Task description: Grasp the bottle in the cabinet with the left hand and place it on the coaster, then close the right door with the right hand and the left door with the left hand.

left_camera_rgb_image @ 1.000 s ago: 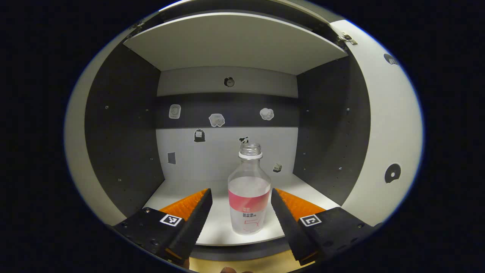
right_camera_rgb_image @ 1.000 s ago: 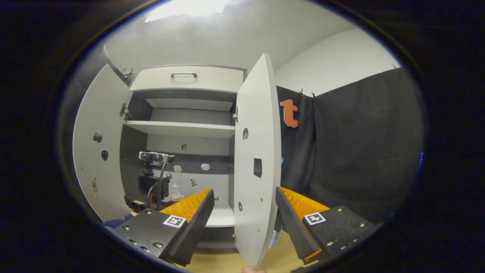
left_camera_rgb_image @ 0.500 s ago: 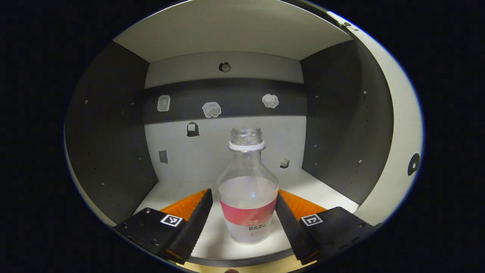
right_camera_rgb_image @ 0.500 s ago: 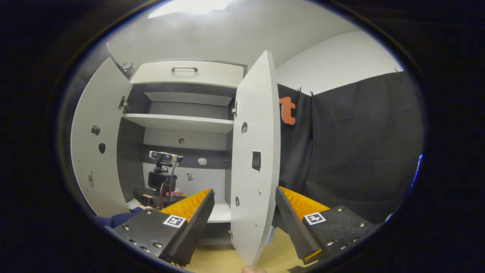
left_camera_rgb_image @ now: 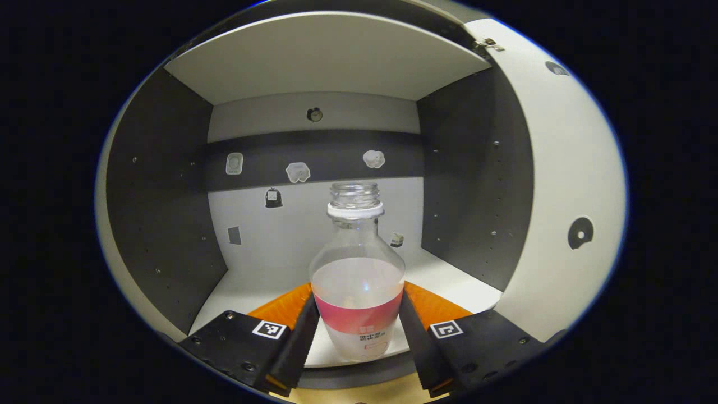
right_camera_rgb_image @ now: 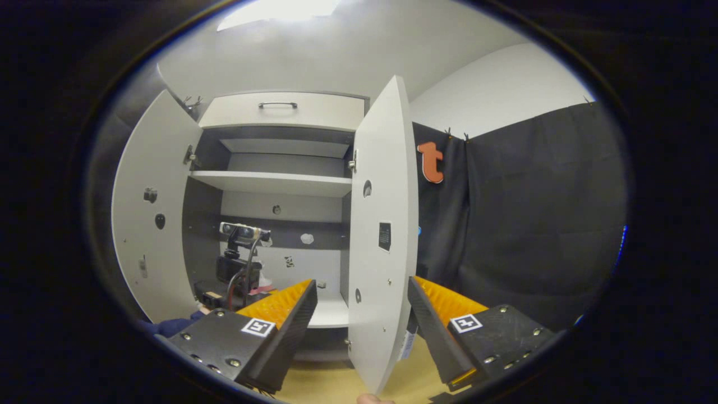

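Note:
A clear, capless bottle point(left_camera_rgb_image: 358, 264) with a red label band stands near the front edge of the cabinet's lower shelf point(left_camera_rgb_image: 449, 280). My left gripper point(left_camera_rgb_image: 358, 292) is around it, and both fingers press on the label's sides. In the right gripper view the left gripper point(right_camera_rgb_image: 238, 269) shows inside the cabinet, with a bit of the bottle beside it. My right gripper point(right_camera_rgb_image: 362, 286) is open in front of the cabinet. The edge of the open right door point(right_camera_rgb_image: 381, 224) stands between its fingers without touching them. The left door point(right_camera_rgb_image: 148, 224) is swung wide open.
An upper shelf point(right_camera_rgb_image: 275, 182) and a drawer with a handle point(right_camera_rgb_image: 277, 105) sit above the bottle's compartment. Small stickers dot the cabinet's back wall point(left_camera_rgb_image: 303, 224). A wooden table top point(right_camera_rgb_image: 331, 387) lies below the cabinet. A sleeve point(right_camera_rgb_image: 168, 325) shows at lower left.
The left gripper moved in around the bottle and its fingers closed onto the label. The right gripper has hardly moved and stays open around the right door's edge.

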`<state>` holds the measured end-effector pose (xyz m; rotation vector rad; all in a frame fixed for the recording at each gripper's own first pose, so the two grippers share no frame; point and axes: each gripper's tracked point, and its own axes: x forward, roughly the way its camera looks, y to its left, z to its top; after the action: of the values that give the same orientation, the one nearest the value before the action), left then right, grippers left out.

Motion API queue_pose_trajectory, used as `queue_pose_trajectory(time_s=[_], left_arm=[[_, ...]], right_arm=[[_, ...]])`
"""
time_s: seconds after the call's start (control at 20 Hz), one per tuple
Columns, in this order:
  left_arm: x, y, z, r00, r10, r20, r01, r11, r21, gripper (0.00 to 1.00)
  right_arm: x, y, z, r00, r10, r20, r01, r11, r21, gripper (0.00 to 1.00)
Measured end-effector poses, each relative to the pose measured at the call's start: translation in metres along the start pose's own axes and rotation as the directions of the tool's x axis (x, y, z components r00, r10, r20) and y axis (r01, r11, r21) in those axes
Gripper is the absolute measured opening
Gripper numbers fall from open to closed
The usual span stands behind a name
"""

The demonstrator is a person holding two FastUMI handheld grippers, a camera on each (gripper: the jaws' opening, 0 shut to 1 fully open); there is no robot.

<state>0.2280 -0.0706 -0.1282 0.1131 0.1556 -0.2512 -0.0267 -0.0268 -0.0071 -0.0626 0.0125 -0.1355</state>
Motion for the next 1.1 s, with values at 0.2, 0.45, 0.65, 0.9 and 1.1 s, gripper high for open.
queue_pose_trajectory(time_s=[0.2,0.45,0.65,0.9,1.1], left_arm=[[-0.046,-0.016,-0.009,0.998,-0.058,0.015,0.058,0.998,0.008,0.78],[-0.095,-0.035,-0.041,0.992,-0.125,-0.003,0.125,0.991,0.043,0.78],[-0.124,-0.054,-0.093,0.980,-0.180,-0.084,0.183,0.983,0.027,0.78],[-0.154,-0.068,-0.165,0.960,-0.189,-0.207,0.207,0.976,0.069,0.75],[-0.165,-0.077,-0.200,0.949,-0.209,-0.237,0.229,0.971,0.062,0.74]], right_arm=[[-0.004,-0.001,0.003,1.000,0.019,0.013,-0.019,1.000,0.002,0.98],[-0.008,-0.004,0.008,0.999,0.037,0.028,-0.036,0.999,-0.015,0.98],[-0.013,-0.008,0.012,0.998,0.037,0.042,-0.036,0.999,-0.013,0.98],[-0.020,-0.023,0.016,0.999,0.012,0.052,-0.011,1.000,-0.022,0.98],[-0.029,-0.035,0.016,0.999,-0.013,0.051,0.014,0.999,-0.030,0.98]])
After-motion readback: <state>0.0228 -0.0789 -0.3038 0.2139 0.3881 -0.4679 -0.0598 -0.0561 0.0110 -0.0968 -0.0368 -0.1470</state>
